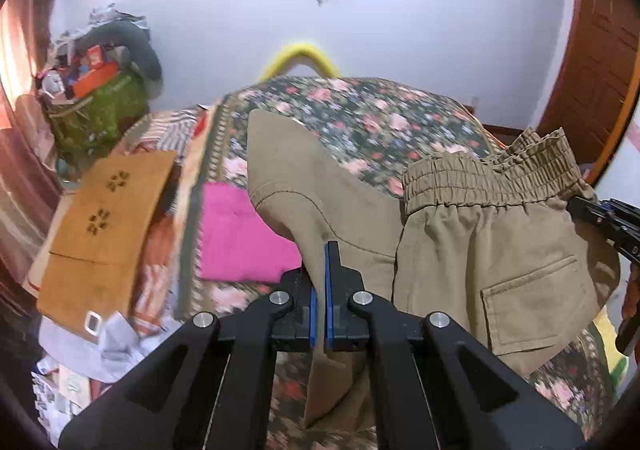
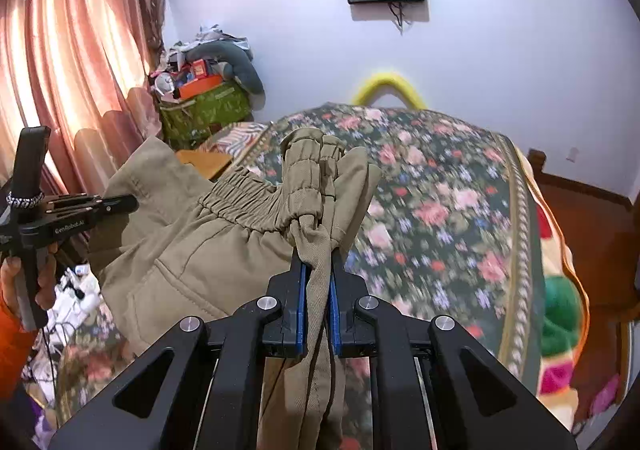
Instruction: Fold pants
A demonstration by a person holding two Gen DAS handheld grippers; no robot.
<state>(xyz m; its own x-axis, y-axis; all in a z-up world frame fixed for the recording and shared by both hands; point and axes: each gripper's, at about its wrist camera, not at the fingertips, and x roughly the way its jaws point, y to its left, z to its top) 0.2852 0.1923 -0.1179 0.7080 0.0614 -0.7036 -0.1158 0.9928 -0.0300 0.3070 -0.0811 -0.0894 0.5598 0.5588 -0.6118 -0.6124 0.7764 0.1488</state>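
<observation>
Holding the pants (image 1: 480,250) up off the bed (image 1: 360,117), my left gripper (image 1: 320,270) clenches a leg fold and my right gripper (image 2: 318,270) the bunched waistband; no fold is laid yet, I judge.

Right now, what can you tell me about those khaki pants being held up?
The khaki pants look like soft cotton twill, with a gathered elastic waistband and a stitched patch pocket. They hang lifted over the floral bedspread, not yet folded. The left gripper is shut on a leg's edge, and the right gripper is shut on bunched fabric beside the waistband.
</observation>
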